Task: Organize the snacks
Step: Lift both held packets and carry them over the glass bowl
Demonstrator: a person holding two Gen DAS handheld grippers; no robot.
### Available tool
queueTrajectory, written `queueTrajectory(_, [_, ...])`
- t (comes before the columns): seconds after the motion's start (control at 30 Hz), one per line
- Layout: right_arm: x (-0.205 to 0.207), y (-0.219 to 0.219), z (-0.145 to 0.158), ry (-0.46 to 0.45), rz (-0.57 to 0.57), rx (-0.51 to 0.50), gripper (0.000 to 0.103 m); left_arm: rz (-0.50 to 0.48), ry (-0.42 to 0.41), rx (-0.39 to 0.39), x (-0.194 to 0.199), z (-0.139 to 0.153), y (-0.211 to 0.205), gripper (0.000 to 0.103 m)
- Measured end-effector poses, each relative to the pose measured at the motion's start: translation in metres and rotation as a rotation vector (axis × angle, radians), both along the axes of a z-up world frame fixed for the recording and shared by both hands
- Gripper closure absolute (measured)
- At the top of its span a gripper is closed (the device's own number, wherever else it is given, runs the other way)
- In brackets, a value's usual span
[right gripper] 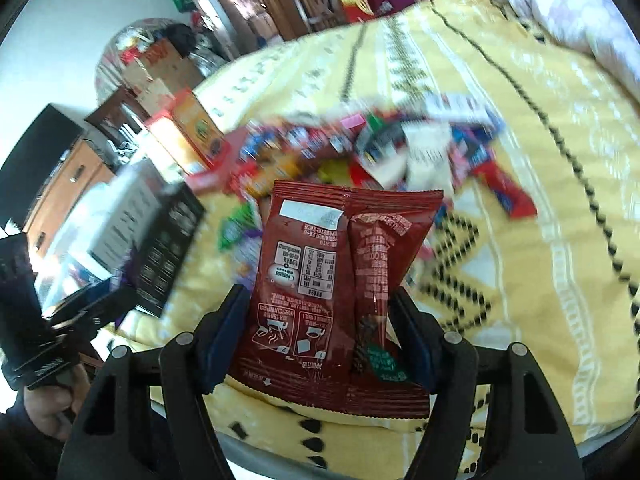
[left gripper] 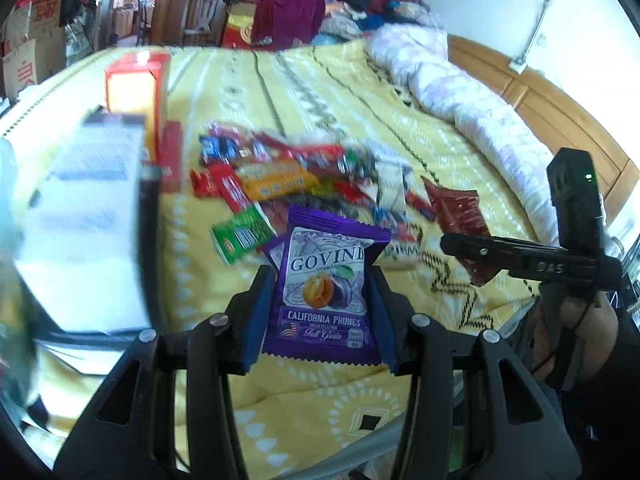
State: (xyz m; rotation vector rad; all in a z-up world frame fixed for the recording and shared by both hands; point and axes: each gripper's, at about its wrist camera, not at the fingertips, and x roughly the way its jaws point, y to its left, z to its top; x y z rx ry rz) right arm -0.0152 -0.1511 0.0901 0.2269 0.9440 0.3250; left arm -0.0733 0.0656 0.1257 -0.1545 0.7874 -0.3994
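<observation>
- Jaws, left gripper point(left gripper: 324, 304): pinching my purple prune packet point(left gripper: 325, 292) by its side edges, clear above the bed point(left gripper: 460, 148).
- Right gripper point(right gripper: 320, 336): jaws clamp the red sachet point(right gripper: 340, 292), label upright.
- Snack pile point(left gripper: 304, 176): unsorted mid-bed, near the boxes point(left gripper: 132, 92), probably my sorting bins.

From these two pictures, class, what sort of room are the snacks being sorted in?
Most likely a lived-in bedroom: the snack pile lies on a yellow patterned bedspread, a rolled quilt rests against a wooden headboard, and clothes are heaped behind.
</observation>
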Motion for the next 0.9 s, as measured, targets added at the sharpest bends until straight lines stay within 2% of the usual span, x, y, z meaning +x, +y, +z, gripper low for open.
queueTrajectory(0.23, [0.013,0.048,0.066,-0.132,0.11,0.005,0.029,0.1,-0.111,0.01,-0.006,0.049,0.043,0.056])
queueTrajectory(0.47, [0.031,0.132,0.12,-0.233,0.276,0.018,0.028,0.317,-0.192,0.039,-0.021,0.084,0.129,0.056])
queueTrajectory(0.67, [0.041,0.222,0.156,-0.259,0.437,0.091,0.028,0.545,-0.173,0.057,-0.035,0.087,0.212,0.056])
queueTrajectory(0.9, [0.034,0.331,0.171,-0.238,0.612,0.114,0.028,0.688,-0.156,0.09,-0.05,0.081,0.256,0.056])
